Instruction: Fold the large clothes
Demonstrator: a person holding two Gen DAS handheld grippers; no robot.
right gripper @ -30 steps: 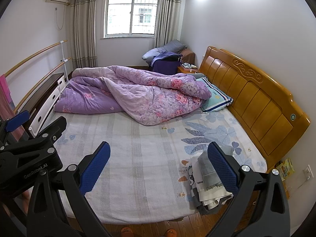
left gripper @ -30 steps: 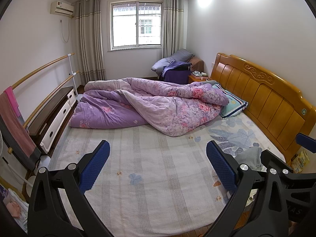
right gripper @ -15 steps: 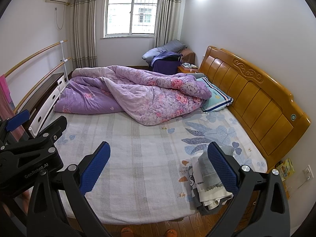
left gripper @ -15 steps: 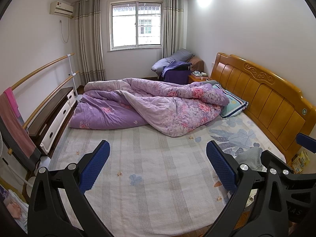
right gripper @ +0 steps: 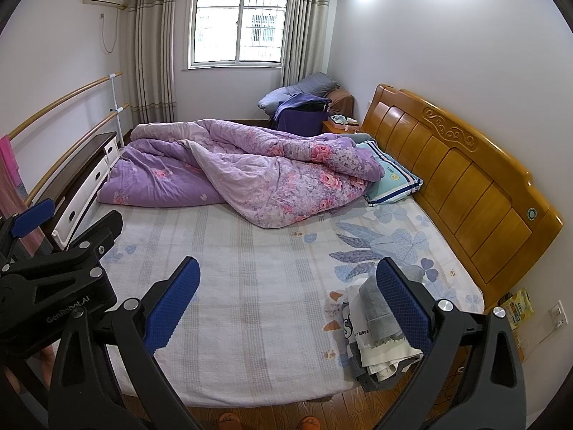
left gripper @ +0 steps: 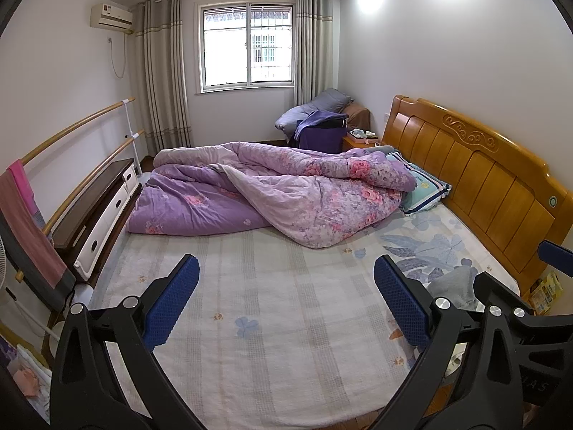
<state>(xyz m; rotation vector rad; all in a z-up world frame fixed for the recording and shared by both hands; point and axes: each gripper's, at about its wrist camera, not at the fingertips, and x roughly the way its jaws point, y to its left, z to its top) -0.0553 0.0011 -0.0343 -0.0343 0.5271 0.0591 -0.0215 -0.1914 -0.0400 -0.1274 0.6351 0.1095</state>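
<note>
While one second passed, change: next to none; both views held the same framing as in the earlier pictures, and nothing on the bed shifted
Meaning for the task: no fold was under way; both tools idled above the bed's near edge, clear of any cloth
Left gripper: spread wide, blue pads well apart, nothing between them; it hung over the middle of the near edge
Right gripper: equally wide, nothing held; its right finger overlapped the clothes in the picture, though whether it touched them could not be told
Clothes stack: lay at the bed's near right corner, by the headboard end, a grey piece over a white one over darker cloth, the lowest layer hanging slightly past the edge
Stage: uncertain; a loosely layered pile in that corner fitted either garments waiting to be spread and folded or garments already folded and put aside
Quilt: purple, floral, bunched along the far half of the bed, against a striped pillow
Writing, left tool body: "GenRobot.AI" in pale letters
Writing, white garment: a small black word, seemingly "THINGS"
Writing, right tool body in the left view: part-hidden letters, not read with confidence
Other marks: round emblems on pillow and headboard too small to read
</note>
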